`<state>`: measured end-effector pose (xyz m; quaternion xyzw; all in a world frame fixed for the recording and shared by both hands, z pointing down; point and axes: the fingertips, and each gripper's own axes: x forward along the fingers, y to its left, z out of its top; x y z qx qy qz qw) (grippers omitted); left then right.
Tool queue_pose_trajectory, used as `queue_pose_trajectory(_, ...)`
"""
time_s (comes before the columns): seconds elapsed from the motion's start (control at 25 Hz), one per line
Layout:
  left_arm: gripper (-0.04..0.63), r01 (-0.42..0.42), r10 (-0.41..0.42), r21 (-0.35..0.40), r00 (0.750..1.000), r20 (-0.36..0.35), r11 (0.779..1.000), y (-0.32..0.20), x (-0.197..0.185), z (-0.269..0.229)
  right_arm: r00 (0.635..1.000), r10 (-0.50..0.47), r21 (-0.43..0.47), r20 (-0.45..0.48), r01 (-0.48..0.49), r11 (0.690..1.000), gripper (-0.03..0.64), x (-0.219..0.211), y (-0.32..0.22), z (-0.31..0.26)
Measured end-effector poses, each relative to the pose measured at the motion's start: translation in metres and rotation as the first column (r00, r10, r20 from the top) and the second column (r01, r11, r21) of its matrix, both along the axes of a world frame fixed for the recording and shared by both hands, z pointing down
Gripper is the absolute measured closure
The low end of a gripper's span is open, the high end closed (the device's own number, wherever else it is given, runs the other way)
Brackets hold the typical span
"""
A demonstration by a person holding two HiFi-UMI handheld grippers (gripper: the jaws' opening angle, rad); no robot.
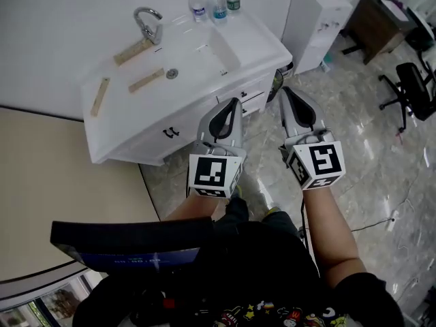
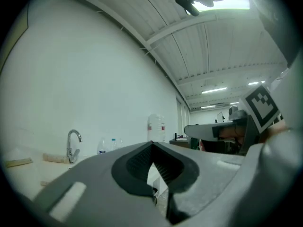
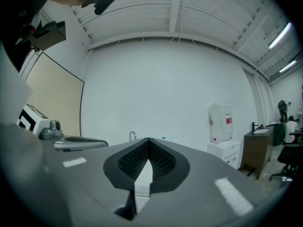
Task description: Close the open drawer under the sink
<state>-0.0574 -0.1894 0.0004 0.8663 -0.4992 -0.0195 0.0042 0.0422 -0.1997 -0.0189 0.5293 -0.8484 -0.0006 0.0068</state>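
Head view: vanity [image 1: 136, 138] sits upper left with its front edge running diagonally; the drawer [image 1: 253, 99] is at the right end of that front, looks slightly out, though how far is hard to read. Left gripper [image 1: 235, 103] points at the front, tip just short of the drawer; right gripper [image 1: 285, 90] is beside it, tip near the vanity's right corner, neither clearly touching. Open floor [image 1: 368, 162] to the right and below; cabinet [image 1: 313, 19] stands just right of the vanity with a narrow gap, desk [image 1: 373, 20] and chair [image 1: 415, 87] well apart. Beige panel [image 1: 61, 169] bounds the left side. Faucet [image 1: 147, 23] and bottles [image 1: 216, 5] are on top, back from the front edge. Left gripper view: left gripper [image 2: 151, 144] jaws closed tip to tip, nothing between; faucet [image 2: 73, 144] and jug [image 2: 156, 123] beyond, above the counter edge. Right gripper view: right gripper [image 3: 148, 140] jaws also together, empty; left gripper [image 3: 71, 141] alongside at left, jug [image 3: 222, 122] and desk [image 3: 257, 148] at right, blank wall ahead
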Motion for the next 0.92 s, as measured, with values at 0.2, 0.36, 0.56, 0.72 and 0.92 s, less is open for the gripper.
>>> queue_pose_trajectory(0.2,0.595,0.003,-0.003,0.013,0.999,-0.032,1.0,0.032,0.001,-0.018,1.0,0.025,-0.013,-0.015,-0.025,1.0,0.594,0.021,0.045,-0.006)
queue_pose_trajectory(0.36,0.595,0.041,-0.041,-0.008,0.999,-0.025,0.999,0.06,0.014,-0.014,0.999,-0.022,-0.02,-0.037,0.022,1.0,0.595,0.031,0.074,-0.008)
queue_pose_trajectory(0.56,0.595,0.109,-0.11,-0.041,0.994,-0.012,0.993,0.099,0.031,-0.005,0.991,-0.106,-0.03,-0.081,0.103,0.994,0.595,0.036,0.101,0.0)
queue_pose_trajectory(0.72,0.595,0.144,-0.144,-0.033,0.99,-0.01,0.989,0.152,0.048,-0.008,0.977,-0.186,-0.032,-0.109,0.183,0.983,0.595,0.037,0.14,0.009)
queue_pose_trajectory(0.92,0.595,0.16,-0.16,-0.025,0.987,-0.014,0.987,0.22,0.087,-0.021,0.973,-0.209,-0.044,-0.093,0.206,0.978,0.595,0.071,0.205,0.006)
